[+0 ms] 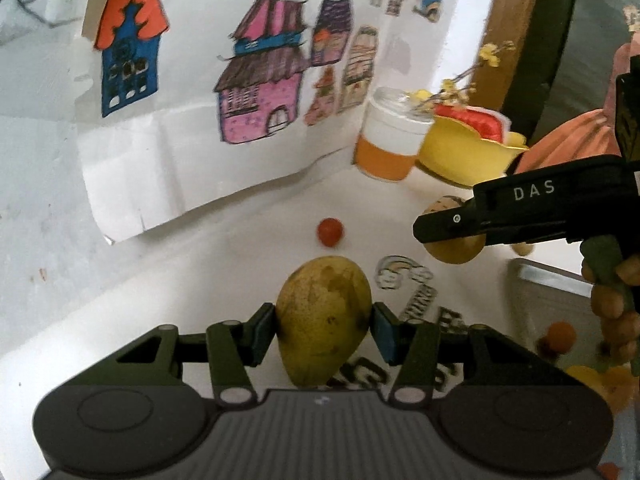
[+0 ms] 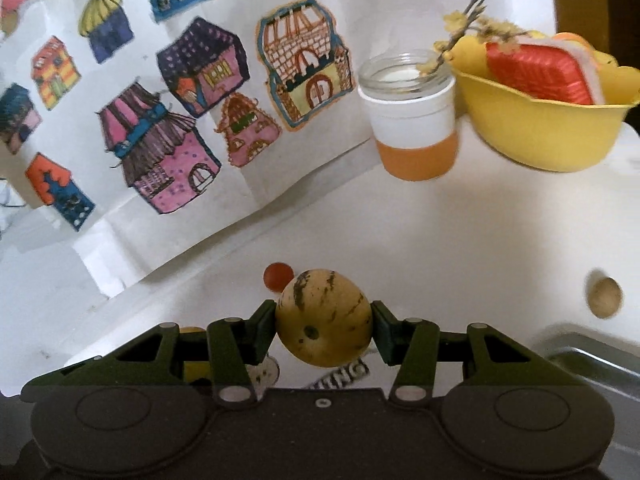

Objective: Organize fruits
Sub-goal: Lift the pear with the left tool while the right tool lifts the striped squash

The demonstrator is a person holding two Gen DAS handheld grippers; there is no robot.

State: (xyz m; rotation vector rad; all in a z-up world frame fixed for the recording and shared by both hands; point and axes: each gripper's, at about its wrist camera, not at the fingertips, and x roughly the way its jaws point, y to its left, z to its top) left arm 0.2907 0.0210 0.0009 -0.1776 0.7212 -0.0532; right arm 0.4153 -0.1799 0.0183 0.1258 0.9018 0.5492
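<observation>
The left gripper [image 1: 324,330] had its fingers [image 1: 262,330] clenched on a yellow-green mango [image 1: 324,320], held above the white desk [image 1: 200,280], while the right gripper [image 2: 324,330] gripped a round yellow fruit with dark streaks [image 2: 324,316] between its own fingers [image 2: 382,330]. Beyond both lay a small red fruit [image 1: 330,232] on the desk, near the hanging sheet of coloured house drawings [image 2: 160,120]. Farther back stood a glass jar in an orange-and-white sleeve [image 2: 412,120] just beside a yellow bowl [image 2: 552,136], and a metal tray [image 2: 600,356] showed at the right edge.
</observation>
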